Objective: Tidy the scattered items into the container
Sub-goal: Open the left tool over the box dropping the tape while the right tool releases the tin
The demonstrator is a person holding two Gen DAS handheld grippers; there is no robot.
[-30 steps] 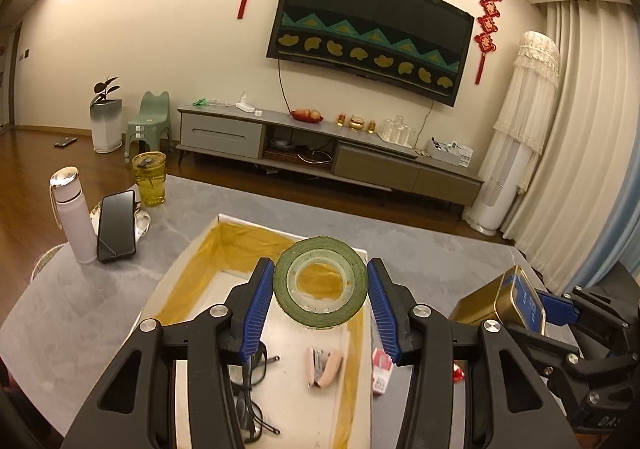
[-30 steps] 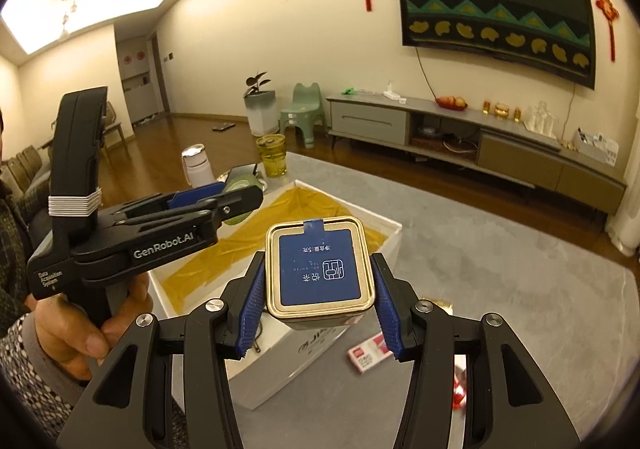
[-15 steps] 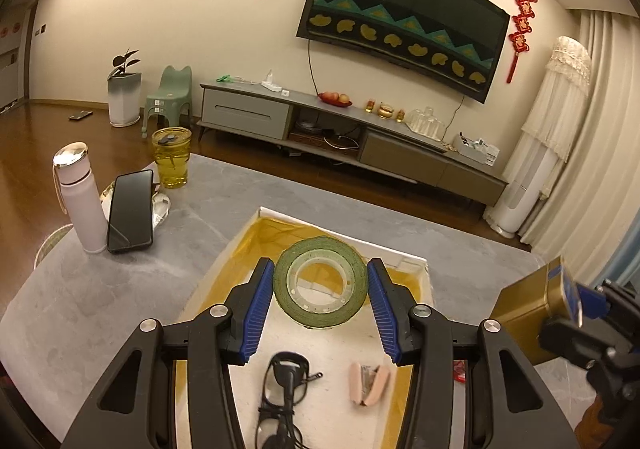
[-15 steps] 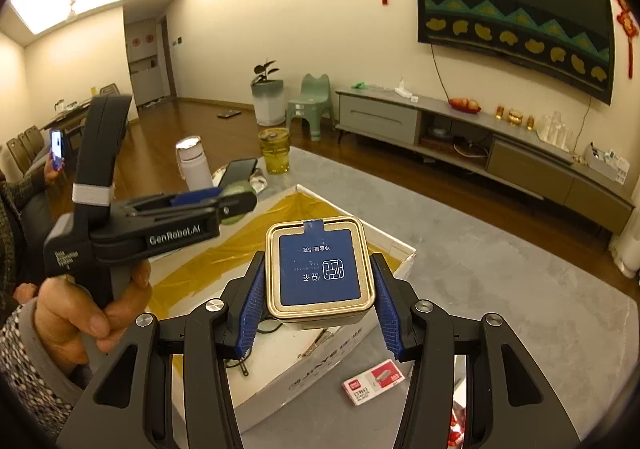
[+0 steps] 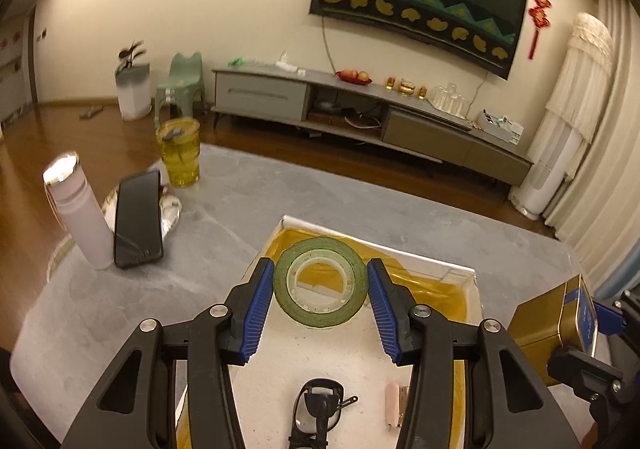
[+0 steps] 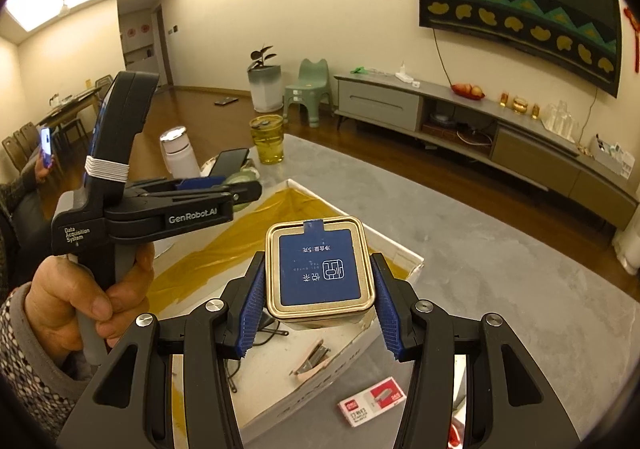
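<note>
Box [image 5: 460, 273] rim now nearer, tape [image 5: 320, 281] above open floor

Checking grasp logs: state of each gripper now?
Left gripper: shut on the green tape roll.
Right gripper: shut on the gold tin.
</note>
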